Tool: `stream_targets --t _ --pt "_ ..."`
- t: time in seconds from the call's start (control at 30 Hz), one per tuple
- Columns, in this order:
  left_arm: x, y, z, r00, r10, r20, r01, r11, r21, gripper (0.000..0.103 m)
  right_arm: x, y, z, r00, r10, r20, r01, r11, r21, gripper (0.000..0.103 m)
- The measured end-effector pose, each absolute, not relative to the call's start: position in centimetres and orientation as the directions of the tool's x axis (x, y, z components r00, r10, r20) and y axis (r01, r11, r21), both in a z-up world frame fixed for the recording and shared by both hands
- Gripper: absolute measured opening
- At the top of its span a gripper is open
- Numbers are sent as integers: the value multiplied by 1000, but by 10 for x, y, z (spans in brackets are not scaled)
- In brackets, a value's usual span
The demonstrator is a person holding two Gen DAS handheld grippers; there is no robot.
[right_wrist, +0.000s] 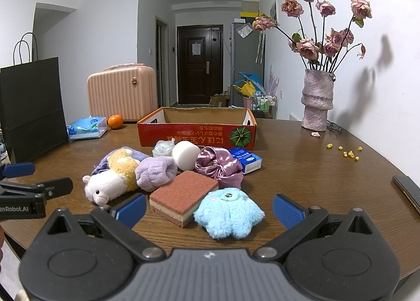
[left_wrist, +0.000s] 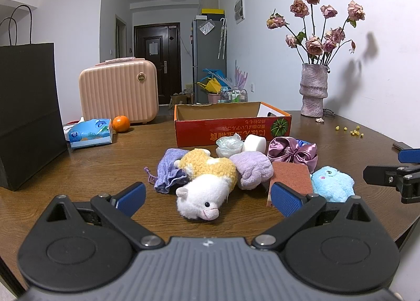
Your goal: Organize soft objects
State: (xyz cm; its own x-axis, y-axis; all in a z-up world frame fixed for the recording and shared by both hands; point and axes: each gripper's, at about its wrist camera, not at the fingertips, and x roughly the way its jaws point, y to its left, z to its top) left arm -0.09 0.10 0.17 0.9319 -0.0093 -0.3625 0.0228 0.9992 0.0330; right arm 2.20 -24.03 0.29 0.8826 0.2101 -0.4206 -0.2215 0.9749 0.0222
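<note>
Left hand-held gripper [left_wrist: 207,200], blue-padded, spread wide and holding nothing, low over the brown wooden counter [left_wrist: 92,169], straddling the white-and-yellow plush alpaca [left_wrist: 207,185]. Right hand-held gripper [right_wrist: 208,207], equally wide and empty, framing the layered red-brown sponge block [right_wrist: 183,198] and fluffy blue plush monster [right_wrist: 228,213]. Clustered just behind: lilac fuzzy bundle [right_wrist: 155,172], white foam cylinder [right_wrist: 185,158], purple satin bonnet [right_wrist: 219,167], blue tissue packet [right_wrist: 246,159]. Beyond, open red cardboard box [right_wrist: 197,133], seemingly empty. Farther out, orange fruit [left_wrist: 121,123], pink ribbed suitcase [left_wrist: 118,89], black paper bag [left_wrist: 26,112], vase of dried roses [left_wrist: 313,89].
</note>
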Motion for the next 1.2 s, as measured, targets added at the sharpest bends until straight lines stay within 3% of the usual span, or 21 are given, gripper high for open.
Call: stream_targets --t 1.2 --pt "0 0 1 931 -11 -365 24 999 32 103 31 -245 -2 882 197 -429 -217 976 3 103"
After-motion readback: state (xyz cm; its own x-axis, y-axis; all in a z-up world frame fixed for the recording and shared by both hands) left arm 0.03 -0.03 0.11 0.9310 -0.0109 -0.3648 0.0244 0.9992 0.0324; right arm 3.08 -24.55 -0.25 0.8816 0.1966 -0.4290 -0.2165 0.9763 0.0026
